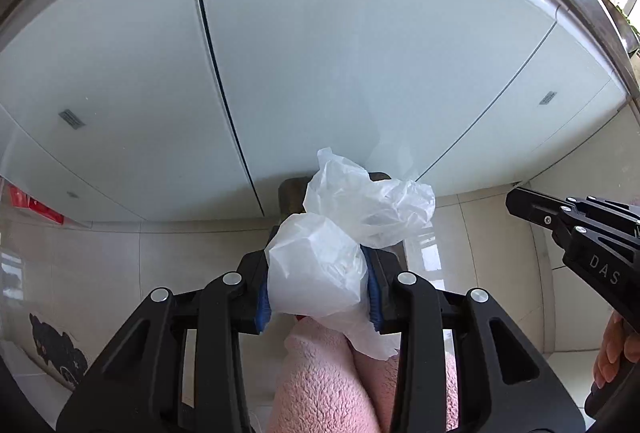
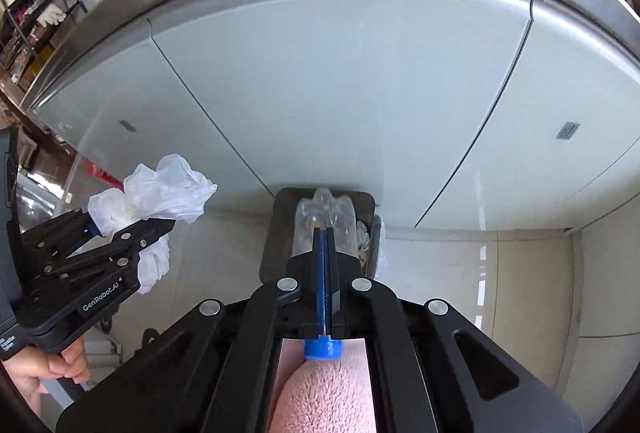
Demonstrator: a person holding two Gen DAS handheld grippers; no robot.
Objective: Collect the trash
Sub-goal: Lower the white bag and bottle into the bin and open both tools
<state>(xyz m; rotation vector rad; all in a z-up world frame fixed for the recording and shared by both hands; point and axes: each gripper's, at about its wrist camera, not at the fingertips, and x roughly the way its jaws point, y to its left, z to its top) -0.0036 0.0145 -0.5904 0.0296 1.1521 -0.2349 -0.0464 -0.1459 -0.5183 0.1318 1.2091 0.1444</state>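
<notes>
A dark bin (image 2: 280, 229) stands on the tiled floor (image 2: 520, 273) against the pale cabinet doors (image 2: 340, 93). In it lie one clear plastic bottle (image 2: 324, 221) and some crumpled white scraps (image 2: 364, 237) along its right side.

The right hand-held gripper (image 2: 324, 233) sits directly over the bin, its jaws pressed nearly together with the blue pads (image 2: 320, 273) almost touching; a blue bottle cap (image 2: 323, 348) shows at the base of the pads, and whether it is pinched there cannot be told.

The left hand-held gripper (image 1: 318, 273) is clamped on one crumpled white plastic bag (image 1: 340, 233), held above the floor; in the right wrist view it is left of the bin and well apart from it. Two grippers, one bin, one bottle, one bag. A pink fleece leg (image 1: 320, 385) shows below both.
</notes>
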